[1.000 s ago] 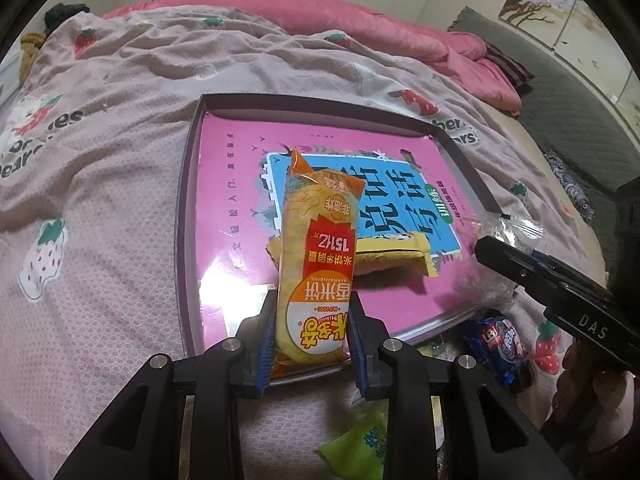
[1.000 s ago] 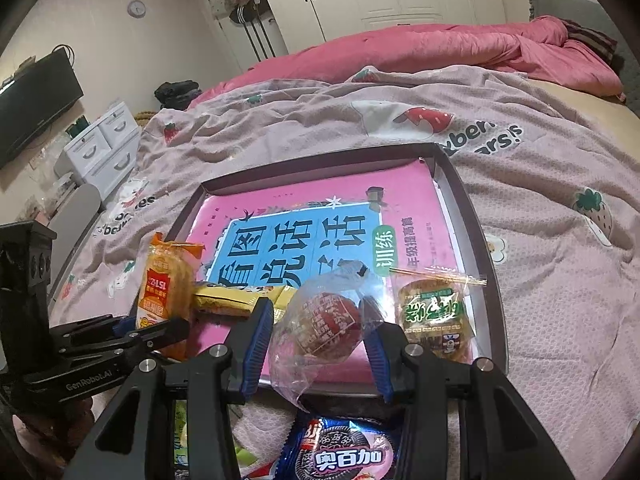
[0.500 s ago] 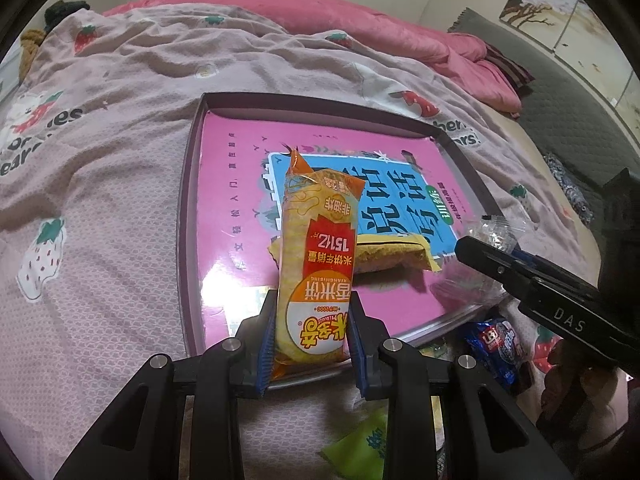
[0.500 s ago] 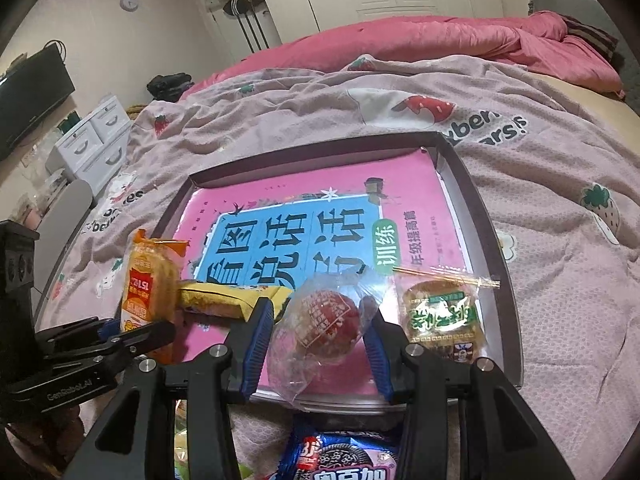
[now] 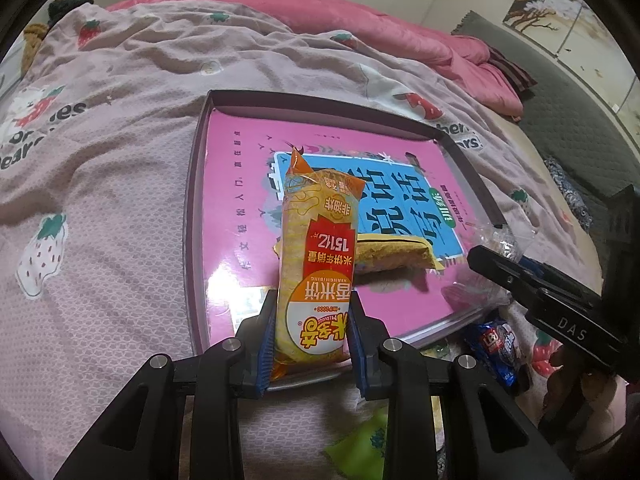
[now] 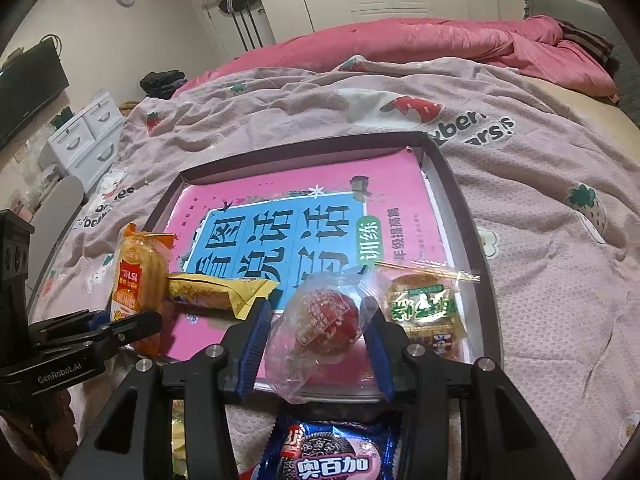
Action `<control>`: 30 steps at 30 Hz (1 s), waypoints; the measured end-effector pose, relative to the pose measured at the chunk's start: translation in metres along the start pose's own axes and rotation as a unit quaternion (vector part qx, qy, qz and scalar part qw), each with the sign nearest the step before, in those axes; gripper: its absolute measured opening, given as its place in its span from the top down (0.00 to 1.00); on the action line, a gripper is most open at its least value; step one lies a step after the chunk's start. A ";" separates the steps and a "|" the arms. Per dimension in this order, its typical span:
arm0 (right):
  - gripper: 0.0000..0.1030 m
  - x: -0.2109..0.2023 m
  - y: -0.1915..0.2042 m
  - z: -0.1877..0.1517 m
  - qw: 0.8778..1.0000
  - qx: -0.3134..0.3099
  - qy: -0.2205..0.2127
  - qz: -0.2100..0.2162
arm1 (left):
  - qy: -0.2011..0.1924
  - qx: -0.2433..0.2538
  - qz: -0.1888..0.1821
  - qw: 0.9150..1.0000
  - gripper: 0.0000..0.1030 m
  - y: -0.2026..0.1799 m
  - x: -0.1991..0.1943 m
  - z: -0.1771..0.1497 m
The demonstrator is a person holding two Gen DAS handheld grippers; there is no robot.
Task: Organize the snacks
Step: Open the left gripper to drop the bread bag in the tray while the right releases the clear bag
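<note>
In the left wrist view, the left gripper is seen closed on the lower end of an orange rice-cracker pack, both blue pads pressed to its sides. The pack is held up over the near edge of a dark-rimmed tray, which is set on a pink strawberry blanket. A pink book is laid flat inside the tray, and a yellow bar is lying on the book just behind the pack. The right gripper is seen at the tray's near right corner, with clear wrapper showing beyond it. A blue cookie pack lies on the blanket just outside that corner.

In the right wrist view, the right gripper is seen partly open, its jaws having just been widening, with a red ball snack in a clear wrapper between them at the tray's near edge; whether the pads touch the wrapper cannot be told. A green-labelled cake is lying in the tray just right of the ball. The cracker pack is seen at the tray's near left corner.
</note>
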State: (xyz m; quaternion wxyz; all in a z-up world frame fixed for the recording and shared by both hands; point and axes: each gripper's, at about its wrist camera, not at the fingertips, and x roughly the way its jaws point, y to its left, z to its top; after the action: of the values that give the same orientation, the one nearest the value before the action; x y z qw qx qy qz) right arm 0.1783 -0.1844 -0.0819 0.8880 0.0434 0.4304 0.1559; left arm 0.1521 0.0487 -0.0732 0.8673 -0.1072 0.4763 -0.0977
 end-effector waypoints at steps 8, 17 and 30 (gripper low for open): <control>0.52 -0.004 -0.001 -0.002 1.000 -0.003 0.002 -0.005 | -0.001 -0.001 0.000 1.000 0.69 0.000 -0.002 0.000; 0.49 -0.010 0.000 -0.002 1.000 -0.007 0.000 -0.011 | -0.001 -0.002 -0.001 1.000 0.66 0.001 -0.004 0.000; 0.45 -0.028 0.002 -0.002 1.000 -0.012 -0.015 -0.009 | -0.007 -0.005 -0.005 1.000 0.52 0.003 -0.012 0.001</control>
State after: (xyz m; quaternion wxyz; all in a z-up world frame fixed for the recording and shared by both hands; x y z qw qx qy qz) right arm 0.1600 -0.1914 -0.0616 0.8963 0.0316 0.4154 0.1520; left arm 0.1469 0.0545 -0.0635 0.8692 -0.1151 0.4705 -0.0991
